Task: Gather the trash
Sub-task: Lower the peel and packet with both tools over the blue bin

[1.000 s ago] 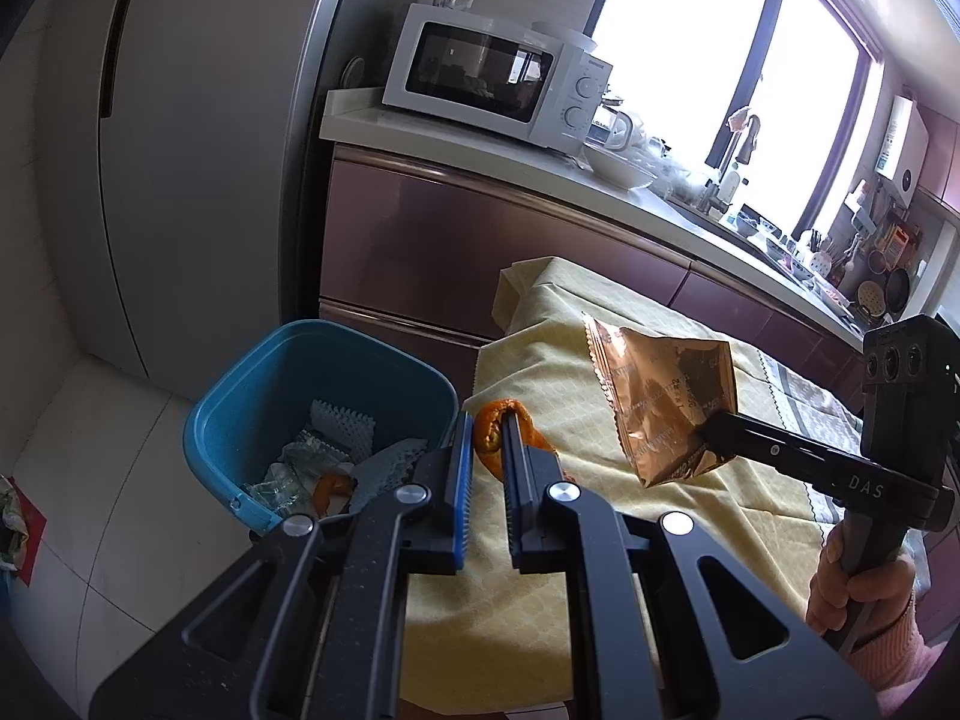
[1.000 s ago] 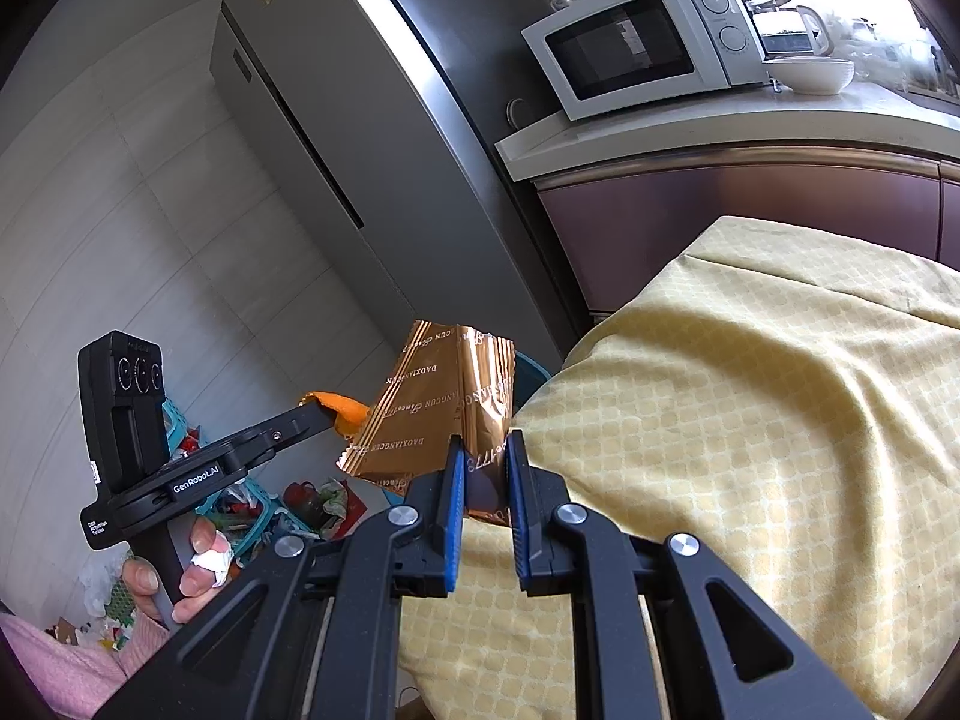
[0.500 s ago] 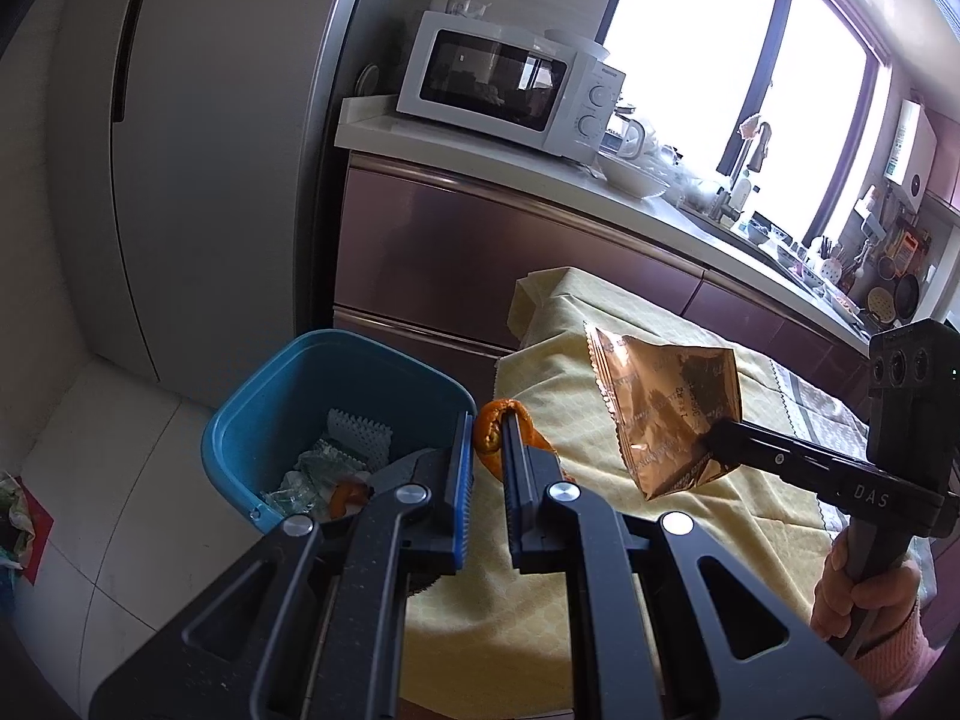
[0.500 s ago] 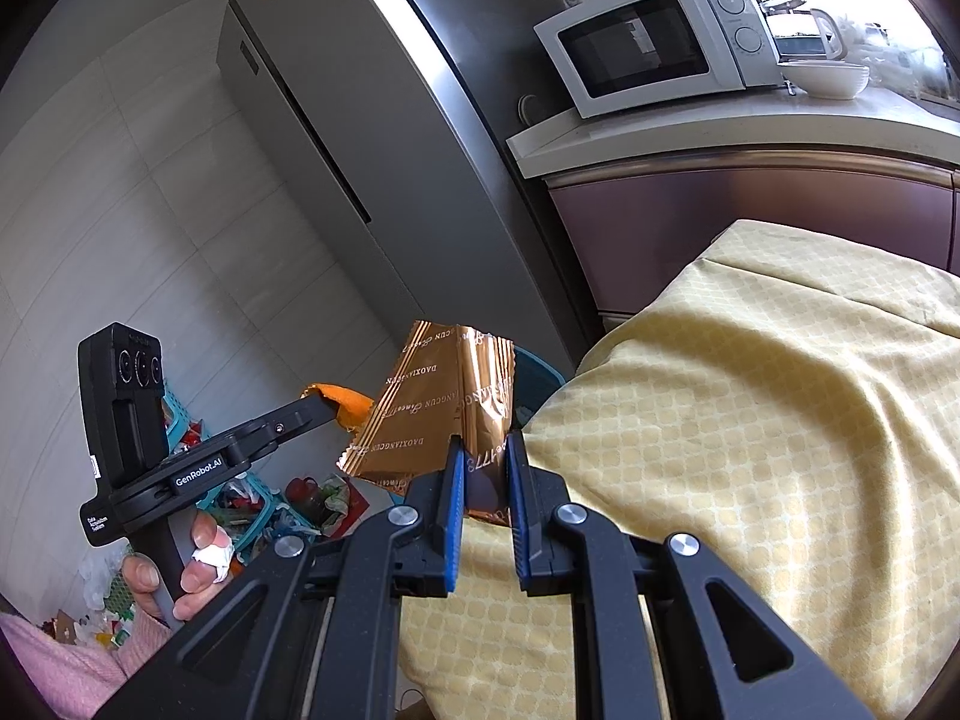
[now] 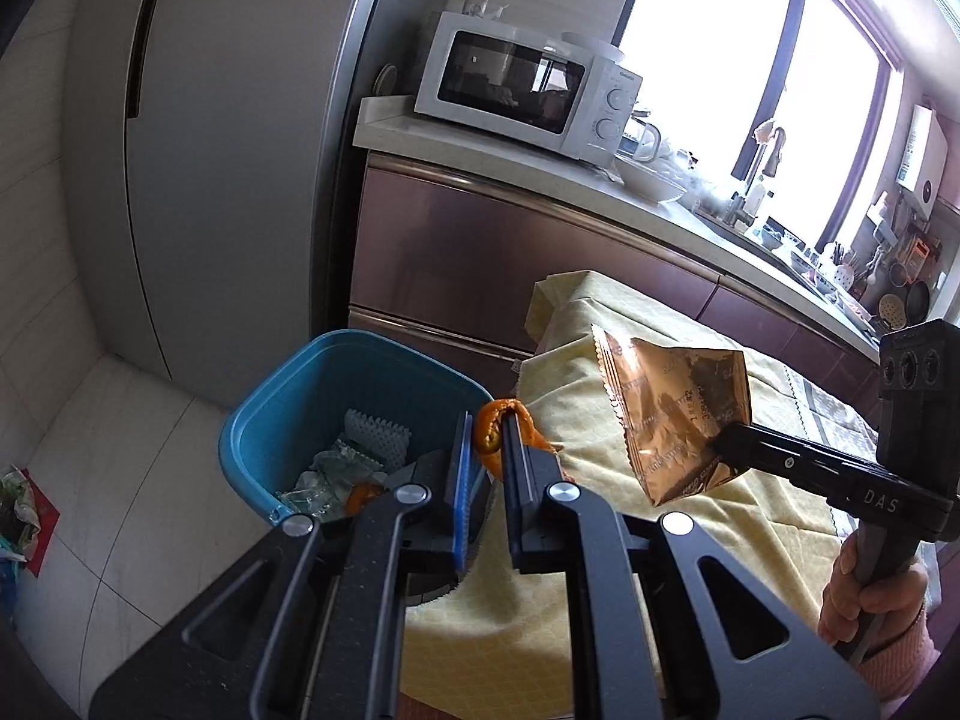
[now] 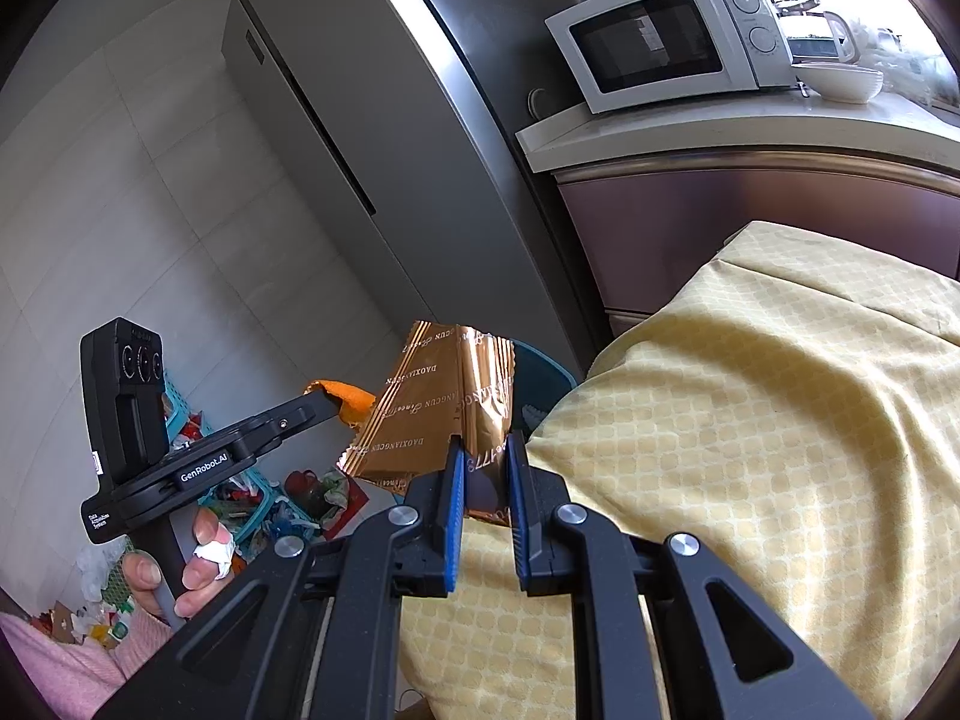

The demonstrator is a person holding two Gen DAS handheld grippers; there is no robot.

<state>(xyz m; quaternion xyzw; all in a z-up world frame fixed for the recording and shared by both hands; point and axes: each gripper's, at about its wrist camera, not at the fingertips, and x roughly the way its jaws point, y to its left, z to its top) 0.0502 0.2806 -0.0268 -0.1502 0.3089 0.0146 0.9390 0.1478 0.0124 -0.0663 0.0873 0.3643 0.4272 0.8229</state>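
Note:
My left gripper [image 5: 487,420] is shut on an orange peel [image 5: 493,429], held at the near rim of a blue trash bin [image 5: 282,414] that holds several scraps. My right gripper [image 6: 485,441] is shut on a copper foil snack wrapper [image 6: 444,405], held in the air above the yellow tablecloth's edge. The wrapper also shows in the left wrist view [image 5: 672,408], to the right of the peel. The peel [image 6: 348,399] and left gripper show at left in the right wrist view; the bin [image 6: 543,375] is mostly hidden behind the wrapper.
A table with a yellow cloth [image 6: 750,420] stands right of the bin. Behind are purple cabinets [image 5: 480,264], a counter with a white microwave [image 5: 528,93], and a grey fridge [image 5: 228,138]. Bags and a teal basket [image 6: 252,492] lie on the floor.
Both grippers have kept their holds. The left wrist view has shifted, so the bin sits further right and higher in it. The wrapper stays beside the peel.

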